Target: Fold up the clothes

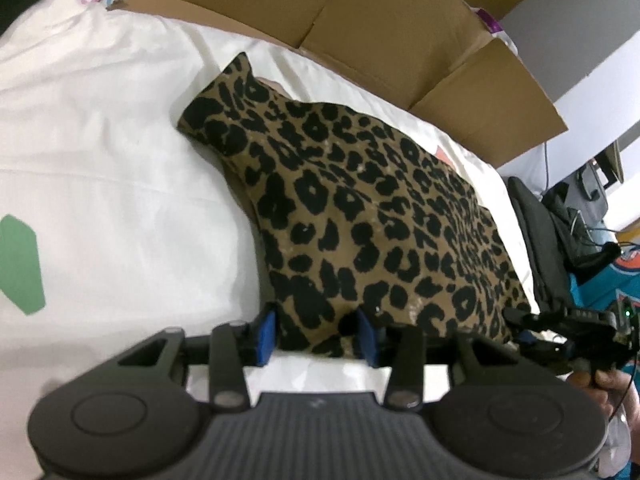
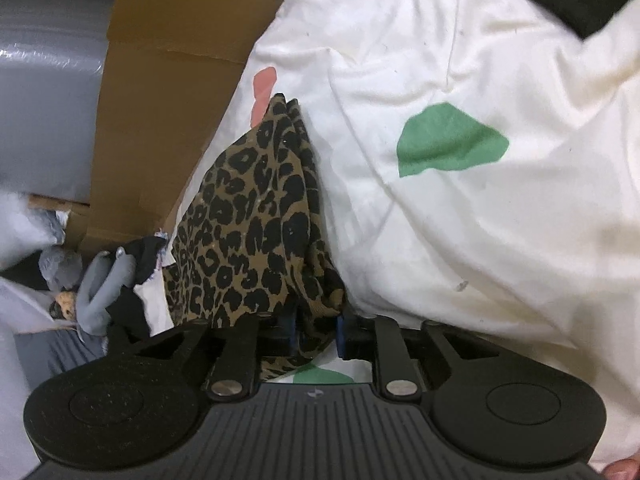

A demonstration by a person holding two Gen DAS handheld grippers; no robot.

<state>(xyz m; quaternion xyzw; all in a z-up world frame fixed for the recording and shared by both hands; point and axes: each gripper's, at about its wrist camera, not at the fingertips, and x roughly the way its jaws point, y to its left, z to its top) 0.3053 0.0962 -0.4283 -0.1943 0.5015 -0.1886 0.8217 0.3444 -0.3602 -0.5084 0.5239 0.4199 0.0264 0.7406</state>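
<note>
The leopard garment (image 1: 360, 216) lies across the middle of the left wrist view on a white sheet (image 1: 100, 152), running from upper left to lower right. The left gripper (image 1: 316, 332), at bottom centre, has its 2 blue-padded fingers (image 1: 265, 334) standing apart with the garment's near edge between them. In the right wrist view, the right gripper (image 2: 316, 330) is clamped on bunched fabric at bottom centre. Cardboard boxes (image 1: 400, 32) line the top.
</note>
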